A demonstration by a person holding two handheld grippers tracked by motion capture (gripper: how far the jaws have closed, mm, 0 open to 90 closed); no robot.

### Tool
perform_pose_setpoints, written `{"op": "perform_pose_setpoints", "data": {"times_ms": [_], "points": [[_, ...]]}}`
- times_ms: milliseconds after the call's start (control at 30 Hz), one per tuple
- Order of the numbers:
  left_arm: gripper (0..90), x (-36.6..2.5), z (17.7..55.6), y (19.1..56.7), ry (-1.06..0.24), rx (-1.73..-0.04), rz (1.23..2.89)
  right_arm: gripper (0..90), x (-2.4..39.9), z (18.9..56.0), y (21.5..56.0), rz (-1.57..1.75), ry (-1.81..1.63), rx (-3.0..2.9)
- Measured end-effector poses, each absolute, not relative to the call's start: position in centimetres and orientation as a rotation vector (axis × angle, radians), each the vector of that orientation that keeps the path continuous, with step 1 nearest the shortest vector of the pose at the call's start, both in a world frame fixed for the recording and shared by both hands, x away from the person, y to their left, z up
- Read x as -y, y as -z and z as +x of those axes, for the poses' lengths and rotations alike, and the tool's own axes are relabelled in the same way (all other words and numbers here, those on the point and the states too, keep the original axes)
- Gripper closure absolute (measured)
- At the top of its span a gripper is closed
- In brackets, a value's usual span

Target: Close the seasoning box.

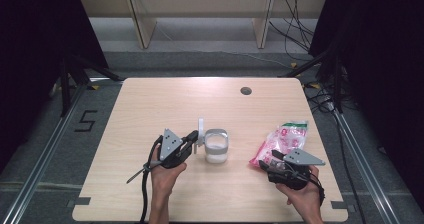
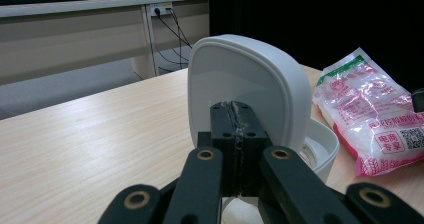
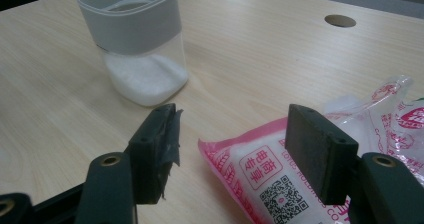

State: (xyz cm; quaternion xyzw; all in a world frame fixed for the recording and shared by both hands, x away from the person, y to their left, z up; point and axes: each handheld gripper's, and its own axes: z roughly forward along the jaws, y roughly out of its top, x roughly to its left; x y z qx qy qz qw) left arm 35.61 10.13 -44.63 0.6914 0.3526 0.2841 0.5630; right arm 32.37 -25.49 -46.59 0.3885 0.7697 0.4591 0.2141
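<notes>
— Where do we stand with the left tongs (image 1: 196, 140)?

— We have them pressed together at the base of the jar's white lid (image 2: 240, 79), which stands upright, flipped open. In the left gripper view the two black jaws meet with no gap right in front of the lid's inner face; whether they pinch a tab of it we cannot tell.

— And the jar (image 1: 216, 146)?

— It sits near the middle of the surface (image 1: 150, 104), just right of our left hand (image 1: 167, 176). It has a grey band at the top and clear walls below, with white grains filling the bottom part.

— What about the right tongs (image 3: 230, 149)?

— We hold them apart, gripping nothing. One end of the pink and white bag (image 3: 280, 184) lies on the surface between the jaws, with no pad pressing on it.

— Anything in the way?

— Between the bag and the jar we see bare wood. The upright lid stands on the jar's left side, toward our left hand. Further back a round grey hole (image 1: 245, 90) sits in the surface, well apart from everything. Beyond the far edge we see cables (image 1: 295, 29) on the floor and pale shelving legs (image 1: 142, 26).
</notes>
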Motion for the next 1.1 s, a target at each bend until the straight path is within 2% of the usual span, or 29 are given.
{"op": "perform_pose_setpoints", "data": {"times_ms": [1100], "points": [[87.7, -9.38, 35.37, 44.38, -0.661, -0.804, 1.627, 38.3, 25.2, 32.31, 46.64, 1.085, -1.29, -2.138]]}}
